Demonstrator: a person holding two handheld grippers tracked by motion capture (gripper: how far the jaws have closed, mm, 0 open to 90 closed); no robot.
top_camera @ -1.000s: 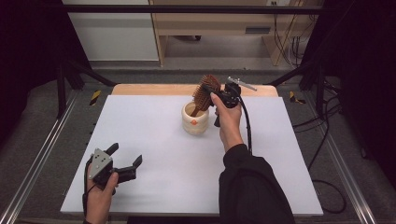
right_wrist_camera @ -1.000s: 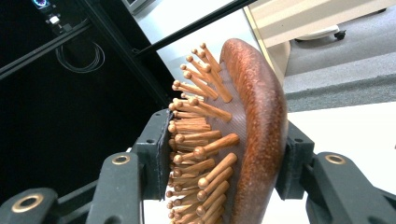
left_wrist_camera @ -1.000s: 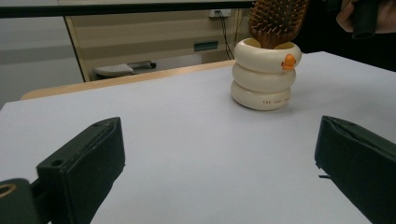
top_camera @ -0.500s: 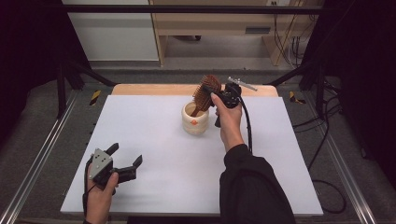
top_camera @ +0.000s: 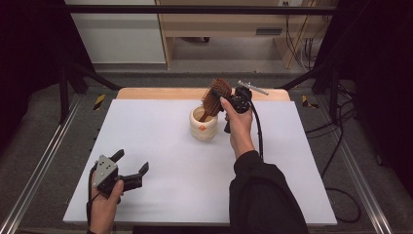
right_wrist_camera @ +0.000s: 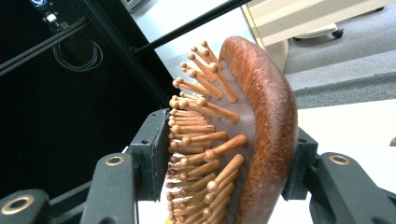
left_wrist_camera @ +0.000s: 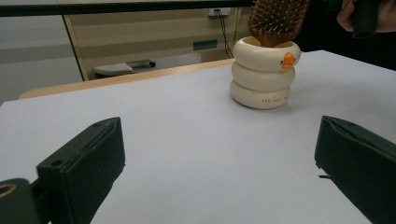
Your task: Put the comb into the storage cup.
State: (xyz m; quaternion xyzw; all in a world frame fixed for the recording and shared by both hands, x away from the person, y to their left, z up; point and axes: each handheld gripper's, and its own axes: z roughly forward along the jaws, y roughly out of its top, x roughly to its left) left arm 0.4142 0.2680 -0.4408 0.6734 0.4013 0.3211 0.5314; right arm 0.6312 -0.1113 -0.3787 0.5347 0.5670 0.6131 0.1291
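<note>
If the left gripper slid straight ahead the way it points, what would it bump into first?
Probably the cream cup with the hairbrush in it. The open left gripper has bare white table ahead first; the cup sits slightly right of centre, so it might just graze it.

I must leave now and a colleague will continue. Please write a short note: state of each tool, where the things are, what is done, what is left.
Right tool: shut on the wooden hairbrush, jaws on the bristle side and the back of its head, as the right gripper view shows.
Left tool: open, holds nothing, low over the white table at the near left.
Hairbrush: its handle is down inside the cream cup, its head leans out above the rim.
Cup: upright, far middle of the table.
Done: brush gripped.
Left: probably either release it into the cup or lift it out; I cannot tell which.
</note>
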